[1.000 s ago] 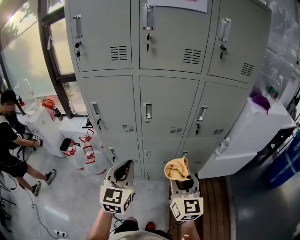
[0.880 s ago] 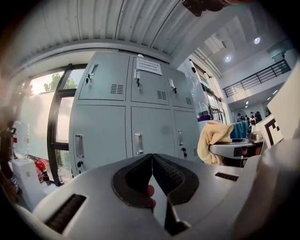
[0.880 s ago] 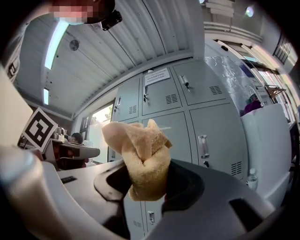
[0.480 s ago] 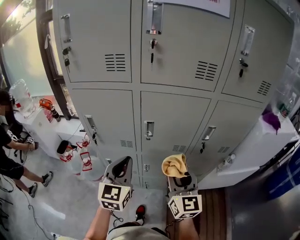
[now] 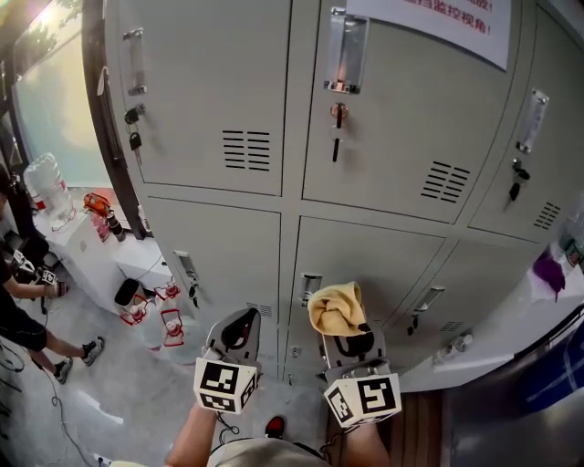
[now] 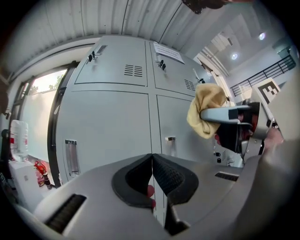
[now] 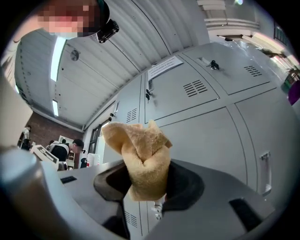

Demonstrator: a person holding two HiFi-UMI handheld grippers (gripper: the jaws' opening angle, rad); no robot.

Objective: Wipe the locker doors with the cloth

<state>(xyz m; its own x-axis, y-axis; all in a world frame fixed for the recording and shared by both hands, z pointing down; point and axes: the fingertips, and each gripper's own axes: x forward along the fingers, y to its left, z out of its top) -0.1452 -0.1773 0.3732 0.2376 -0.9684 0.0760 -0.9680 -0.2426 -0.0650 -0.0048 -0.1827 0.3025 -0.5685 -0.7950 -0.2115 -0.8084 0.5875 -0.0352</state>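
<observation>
Right gripper [image 7: 145, 185] is clamped on the yellow cloth [image 7: 140, 157], which sits bunched above the jaws in front of the locker doors [image 5: 210, 100]. Left gripper [image 6: 152, 174] jaws are pressed together with nothing between. Only the head view shows the water jug [image 5: 46, 187] and a seated person [image 5: 18, 310]. The door notice [image 5: 438, 23] has red print, cropped and unreadable.

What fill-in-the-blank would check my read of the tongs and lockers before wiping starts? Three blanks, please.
The yellow cloth is clamped in the tongs on the person's ____ side.
The left tongs are ____, with nothing held between them.
The white paper notice is stuck on the upper ____ locker door.
Missing words: right; shut; middle.
</observation>
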